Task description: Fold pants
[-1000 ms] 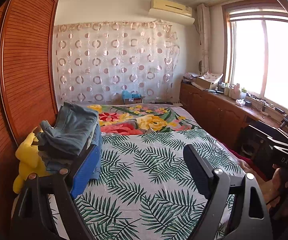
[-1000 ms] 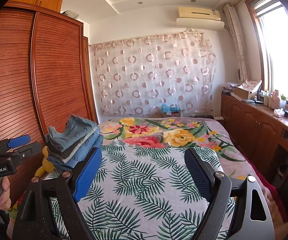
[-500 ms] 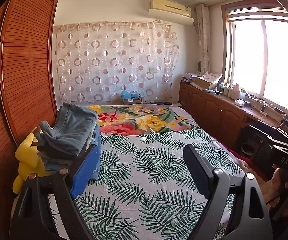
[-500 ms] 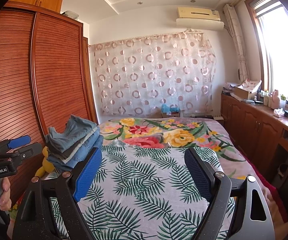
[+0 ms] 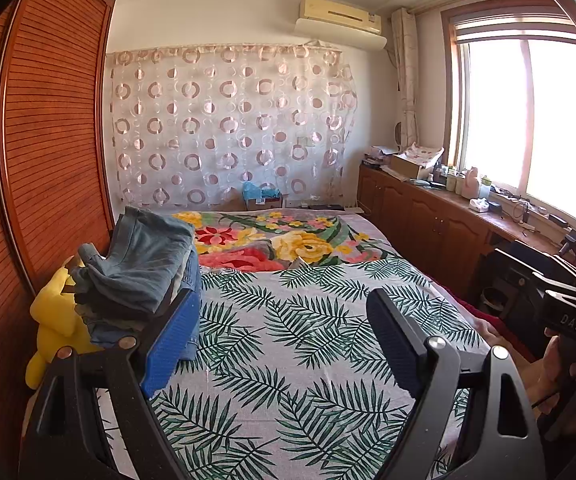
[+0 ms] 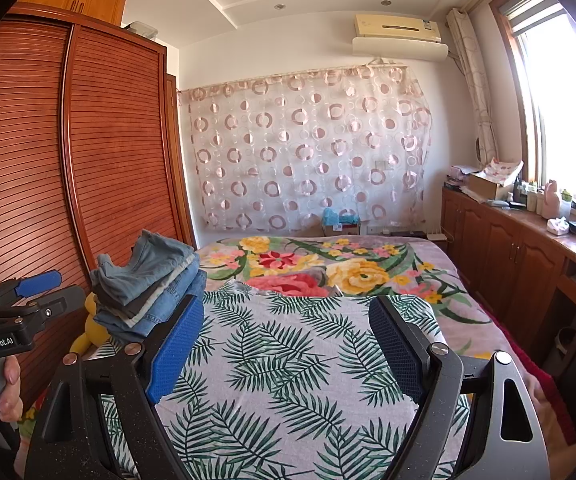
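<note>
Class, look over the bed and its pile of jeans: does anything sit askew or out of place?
The stack of jeans at the bed's left edge is untidy: its top pair lies rumpled and tilted, not flat. A yellow plush toy is wedged between the stack and the wardrobe. Nothing looks spilled or damaged.

A bed [image 5: 308, 360] fills the room, dressed in a palm-leaf sheet [image 6: 288, 360], with a floral blanket [image 5: 272, 240] spread across its far end. On the left stands a slatted wooden wardrobe [image 6: 100, 168], and a yellow plush toy [image 5: 54, 320] sits squeezed between it and the bed's edge. Straight ahead, a sheer curtain with ring patterns [image 5: 228, 124] covers the back wall, under an air conditioner [image 6: 398, 38]. Along the right runs a low wooden cabinet [image 6: 504, 256] cluttered with bottles and boxes, beneath a bright window [image 5: 528, 120].
</note>
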Tool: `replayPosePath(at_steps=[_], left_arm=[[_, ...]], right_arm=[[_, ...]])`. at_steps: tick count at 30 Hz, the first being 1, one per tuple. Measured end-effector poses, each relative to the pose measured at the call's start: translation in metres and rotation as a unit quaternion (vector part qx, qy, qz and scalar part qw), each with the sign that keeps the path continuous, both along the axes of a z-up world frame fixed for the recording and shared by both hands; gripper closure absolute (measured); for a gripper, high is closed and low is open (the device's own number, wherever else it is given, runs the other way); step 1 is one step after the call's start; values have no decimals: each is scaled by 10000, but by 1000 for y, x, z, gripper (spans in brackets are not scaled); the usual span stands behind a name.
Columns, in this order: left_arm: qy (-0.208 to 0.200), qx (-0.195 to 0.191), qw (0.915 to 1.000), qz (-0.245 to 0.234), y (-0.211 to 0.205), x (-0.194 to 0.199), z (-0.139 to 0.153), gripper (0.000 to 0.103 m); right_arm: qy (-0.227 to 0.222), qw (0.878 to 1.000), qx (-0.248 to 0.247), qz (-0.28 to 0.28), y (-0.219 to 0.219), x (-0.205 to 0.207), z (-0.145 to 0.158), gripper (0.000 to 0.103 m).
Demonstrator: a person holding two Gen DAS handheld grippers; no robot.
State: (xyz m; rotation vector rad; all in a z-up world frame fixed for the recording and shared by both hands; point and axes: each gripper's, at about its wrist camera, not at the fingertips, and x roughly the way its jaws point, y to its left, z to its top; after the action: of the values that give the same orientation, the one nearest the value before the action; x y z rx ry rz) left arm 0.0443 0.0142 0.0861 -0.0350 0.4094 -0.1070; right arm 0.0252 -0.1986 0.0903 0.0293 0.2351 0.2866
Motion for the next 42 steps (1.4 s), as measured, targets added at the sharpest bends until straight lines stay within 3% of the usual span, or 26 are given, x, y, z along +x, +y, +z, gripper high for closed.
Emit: replayPosePath(at_steps=[42], left_arm=[[-14,10,10000,6,-1,0,-2,17]], right_arm=[[-4,10000,7,-33,1,-3,-3,17]])
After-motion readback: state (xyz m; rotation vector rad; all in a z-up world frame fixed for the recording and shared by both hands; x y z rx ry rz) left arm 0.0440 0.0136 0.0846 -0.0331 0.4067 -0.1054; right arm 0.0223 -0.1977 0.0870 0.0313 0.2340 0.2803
